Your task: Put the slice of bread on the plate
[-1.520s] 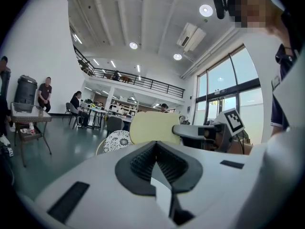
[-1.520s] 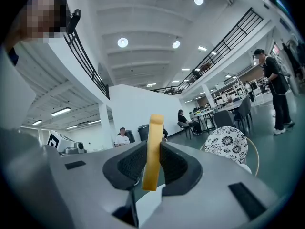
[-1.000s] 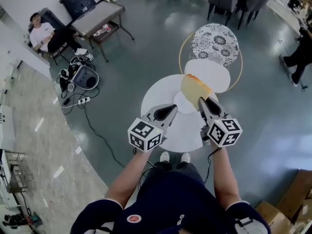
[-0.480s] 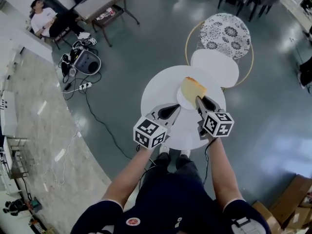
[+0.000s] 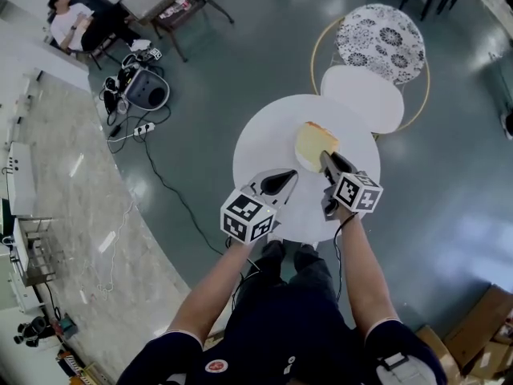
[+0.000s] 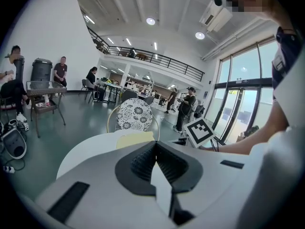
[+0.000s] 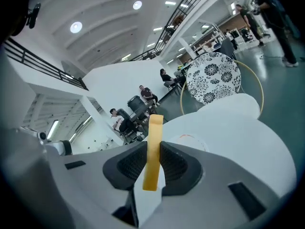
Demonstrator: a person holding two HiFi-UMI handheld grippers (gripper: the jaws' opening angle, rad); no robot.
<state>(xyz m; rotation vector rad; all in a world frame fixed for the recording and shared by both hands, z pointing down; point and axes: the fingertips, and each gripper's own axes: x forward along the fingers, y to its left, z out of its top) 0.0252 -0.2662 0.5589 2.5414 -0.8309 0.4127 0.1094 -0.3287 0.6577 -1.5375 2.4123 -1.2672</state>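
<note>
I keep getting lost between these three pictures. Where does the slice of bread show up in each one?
Head view: the slice of bread is just right of centre, over the white round table, held by the right hand-held gripper.
Left gripper view: a pale patch left of centre, just beyond the jaws.
Right gripper view: edge-on at centre, pinched between the jaws.
Shared landmark: the patterned chair.
</note>
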